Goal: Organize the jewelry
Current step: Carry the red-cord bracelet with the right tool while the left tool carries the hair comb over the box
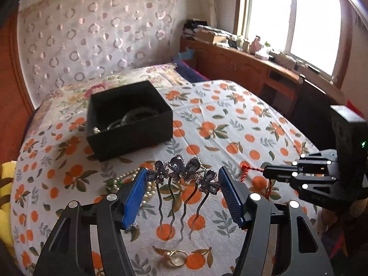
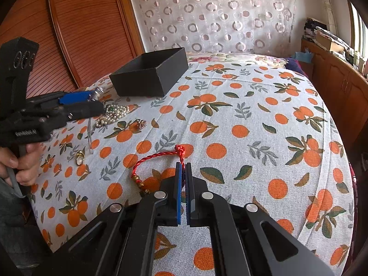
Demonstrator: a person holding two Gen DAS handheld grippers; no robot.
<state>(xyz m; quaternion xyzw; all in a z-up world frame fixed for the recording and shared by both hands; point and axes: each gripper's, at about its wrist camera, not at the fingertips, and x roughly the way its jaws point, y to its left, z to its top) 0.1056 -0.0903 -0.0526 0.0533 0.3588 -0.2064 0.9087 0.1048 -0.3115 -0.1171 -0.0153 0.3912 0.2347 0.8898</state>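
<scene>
In the left wrist view my left gripper [image 1: 181, 177] is shut on a butterfly hair comb [image 1: 181, 172], held by its two ends above the bed, prongs hanging down. A black jewelry box [image 1: 128, 119] with bangles inside sits beyond it. A pearl necklace [image 1: 138, 184] lies under the left finger; a gold pearl ring [image 1: 176, 257] lies nearer. In the right wrist view my right gripper [image 2: 183, 168] is shut on the red cord bracelet [image 2: 156, 161], which lies on the cloth. The box [image 2: 151, 73], pearls [image 2: 112, 115] and ring [image 2: 80, 156] show at left, near the left gripper [image 2: 76, 103].
The bed carries an orange-print cloth [image 2: 253, 126]. A small flower brooch [image 2: 140, 123] lies near the pearls. A wooden cabinet [image 1: 241, 69] with clutter runs under the window at the right. A wooden panel [image 2: 80, 23] and a curtain stand behind the bed.
</scene>
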